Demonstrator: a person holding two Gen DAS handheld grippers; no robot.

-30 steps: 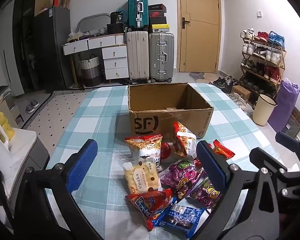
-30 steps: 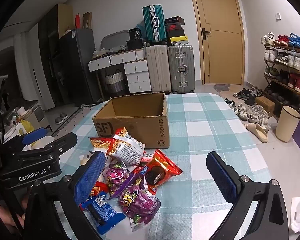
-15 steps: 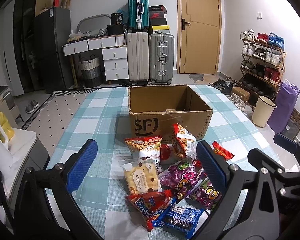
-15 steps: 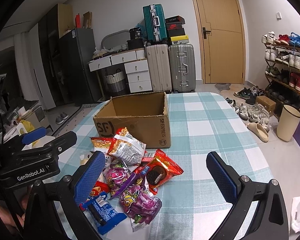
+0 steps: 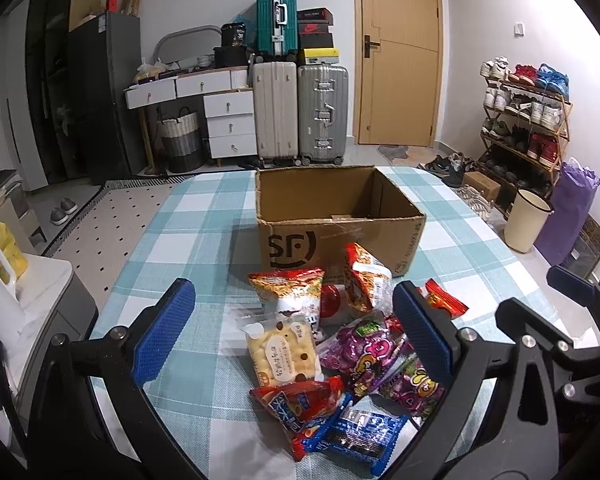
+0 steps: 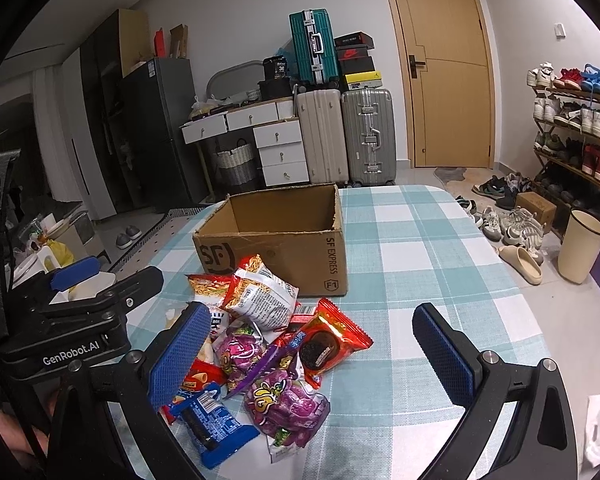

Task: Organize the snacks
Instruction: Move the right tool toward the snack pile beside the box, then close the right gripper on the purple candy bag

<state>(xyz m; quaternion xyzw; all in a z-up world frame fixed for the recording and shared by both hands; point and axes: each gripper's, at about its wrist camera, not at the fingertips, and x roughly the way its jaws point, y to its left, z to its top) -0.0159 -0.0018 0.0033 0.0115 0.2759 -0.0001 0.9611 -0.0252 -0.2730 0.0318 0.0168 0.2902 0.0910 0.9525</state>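
Your left gripper [image 5: 292, 332] and right gripper [image 6: 312, 348] are both wide apart, empty, above colourful crinkled snack packets [image 5: 340, 344] piled before the open cardboard box [image 5: 336, 216].

Colourful snack packets [image 5: 340, 352] heaped just before the open cardboard box [image 5: 340, 220]

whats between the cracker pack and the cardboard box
In the left wrist view, an orange noodle snack bag stands between the cracker pack and the cardboard box.
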